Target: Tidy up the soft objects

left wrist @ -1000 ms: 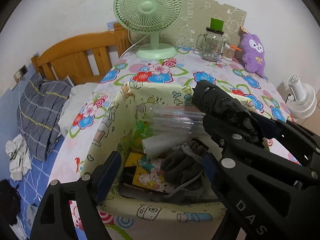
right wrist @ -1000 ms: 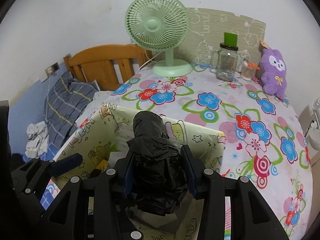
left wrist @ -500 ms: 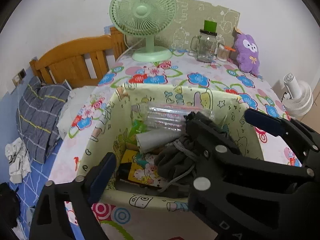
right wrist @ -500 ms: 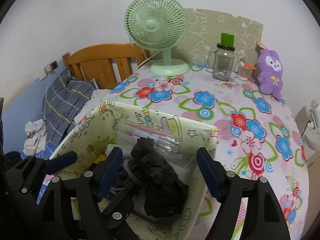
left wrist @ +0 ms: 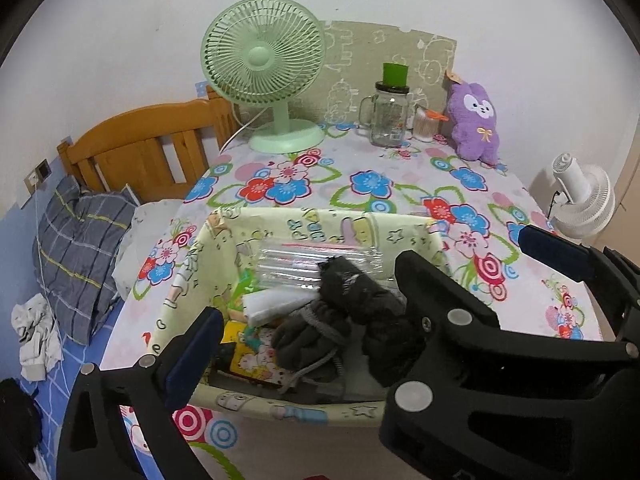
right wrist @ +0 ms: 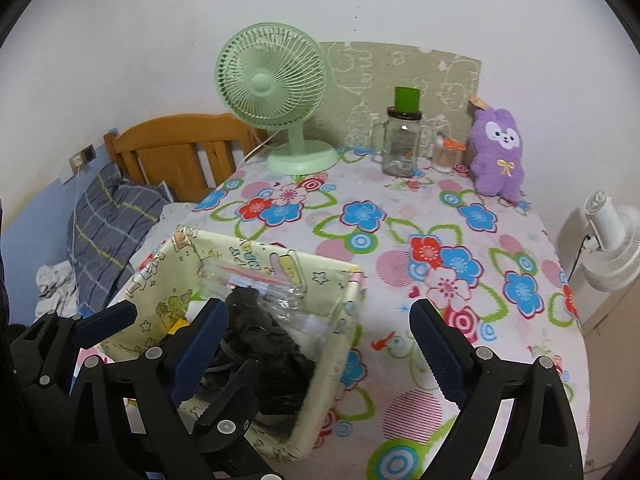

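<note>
While both grippers' jaws are opening, empty, the black bundle, perhaps gloves, lies in the basket.

My right hand-held gripper hides the bin's right side; I can't read its buried contents.

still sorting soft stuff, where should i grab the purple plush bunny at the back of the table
Grip the fluffy purple plush bunny across its midsection, probably from the front: it stands upright against the wall panel, so its back is blocked, and its soft body should compress between the pads.
</note>
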`<control>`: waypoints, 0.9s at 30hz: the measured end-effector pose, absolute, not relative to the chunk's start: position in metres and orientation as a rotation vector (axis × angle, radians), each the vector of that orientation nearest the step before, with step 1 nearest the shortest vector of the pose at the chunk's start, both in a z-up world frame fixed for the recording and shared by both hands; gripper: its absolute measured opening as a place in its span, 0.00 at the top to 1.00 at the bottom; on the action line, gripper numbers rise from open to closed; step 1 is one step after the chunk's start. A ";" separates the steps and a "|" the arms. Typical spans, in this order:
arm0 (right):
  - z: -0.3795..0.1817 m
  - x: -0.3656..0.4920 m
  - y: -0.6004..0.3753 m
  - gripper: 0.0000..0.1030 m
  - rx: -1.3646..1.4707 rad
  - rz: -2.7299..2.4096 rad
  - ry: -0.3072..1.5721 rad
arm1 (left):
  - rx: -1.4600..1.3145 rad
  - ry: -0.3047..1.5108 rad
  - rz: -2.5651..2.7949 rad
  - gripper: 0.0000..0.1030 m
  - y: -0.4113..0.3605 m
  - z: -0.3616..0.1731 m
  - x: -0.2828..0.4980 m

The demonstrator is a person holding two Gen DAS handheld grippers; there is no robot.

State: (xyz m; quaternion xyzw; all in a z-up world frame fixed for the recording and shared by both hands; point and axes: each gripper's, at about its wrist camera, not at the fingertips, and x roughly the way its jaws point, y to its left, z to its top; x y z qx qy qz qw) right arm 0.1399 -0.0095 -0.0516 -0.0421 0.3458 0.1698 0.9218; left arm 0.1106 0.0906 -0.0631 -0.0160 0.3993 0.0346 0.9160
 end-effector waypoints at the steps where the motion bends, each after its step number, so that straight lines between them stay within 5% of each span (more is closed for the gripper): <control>1: -0.050 0.139 -0.012 0.08 -0.084 0.346 0.708 | -0.031 0.820 0.069 0.01 0.088 -0.062 0.110; 27: -0.010 0.104 -0.120 0.04 0.033 0.176 0.628 | 0.030 0.721 -0.028 0.00 0.012 -0.015 0.091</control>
